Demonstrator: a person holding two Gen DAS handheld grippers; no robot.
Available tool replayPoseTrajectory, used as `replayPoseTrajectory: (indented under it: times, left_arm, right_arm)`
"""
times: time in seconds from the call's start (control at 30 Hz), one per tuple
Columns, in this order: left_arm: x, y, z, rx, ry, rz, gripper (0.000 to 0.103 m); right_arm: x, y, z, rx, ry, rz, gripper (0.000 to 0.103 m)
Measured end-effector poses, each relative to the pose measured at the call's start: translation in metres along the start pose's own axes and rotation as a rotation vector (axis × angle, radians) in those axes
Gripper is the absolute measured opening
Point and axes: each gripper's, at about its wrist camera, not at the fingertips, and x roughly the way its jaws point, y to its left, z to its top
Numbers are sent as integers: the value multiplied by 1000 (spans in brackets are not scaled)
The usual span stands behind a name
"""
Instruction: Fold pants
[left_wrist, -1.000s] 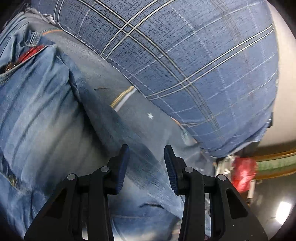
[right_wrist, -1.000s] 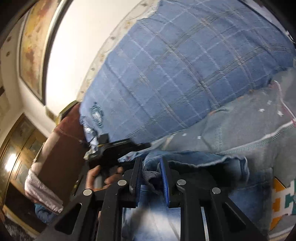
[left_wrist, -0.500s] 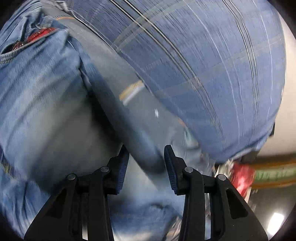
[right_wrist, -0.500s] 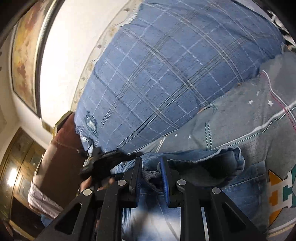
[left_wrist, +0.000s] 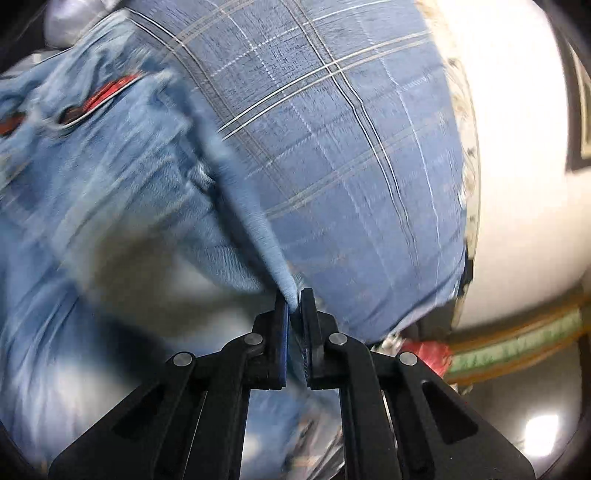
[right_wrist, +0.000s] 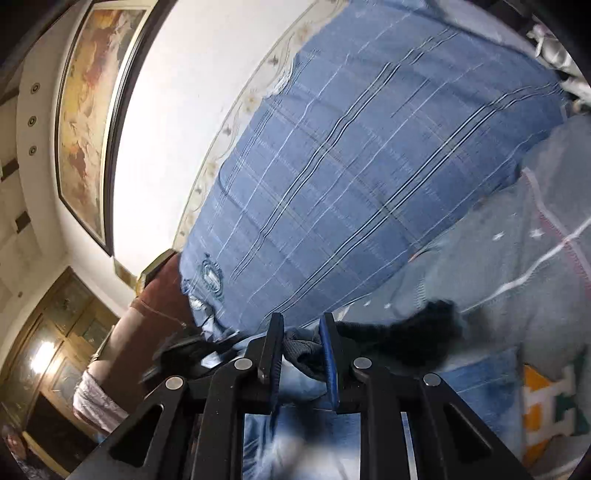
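The left hand-held gripper (left_wrist: 294, 304) has just been closing, and its jaws now pinch a raised ridge of the jeans (left_wrist: 110, 192), likely so that edge can be lifted and carried over for a fold. The right hand-held gripper (right_wrist: 301, 338) stands narrow, clamped on a bunched wad of the jeans (right_wrist: 299, 347), probably to hold the other end taut while the left pulls. The jeans lie spread on the bed, near side of a blue checked pillow (left_wrist: 332, 147), over a grey starred blanket (right_wrist: 517, 266).
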Motion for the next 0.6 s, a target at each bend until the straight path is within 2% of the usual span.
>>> replayPoseTrajectory:
  times: [0.13, 0.27, 0.3, 0.37, 0.43, 0.47, 0.5, 0.53, 0.6]
  left_arm:
    - [-14, 33, -51, 21, 15, 84, 5]
    - [-11, 74, -87, 8, 69, 190, 5]
    - [-8, 82, -92, -13, 90, 203, 5]
    - [-6, 86, -98, -32, 112, 194, 5]
    - [-9, 80, -101, 1, 88, 203, 5]
    - [-11, 75, -103, 27, 69, 215, 5]
    - [-11, 72, -104, 41, 66, 218, 5]
    - [-13, 68, -106, 56, 68, 214, 5]
    - [-14, 63, -111, 76, 58, 219, 5]
  right_arm:
    - [-15, -25, -21, 101, 77, -34, 19]
    - [-22, -52, -61, 182, 264, -155, 20]
    - [-23, -56, -65, 210, 282, -157, 20]
    - [-25, -54, -63, 202, 272, -148, 21]
    - [-34, -47, -59, 166, 201, -174, 25]
    - [-38, -42, -57, 139, 169, -175, 38]
    - [-41, -34, -54, 95, 130, -200, 47]
    - [-44, -29, -51, 57, 96, -251, 58]
    - [-43, -26, -50, 24, 92, -334, 58]
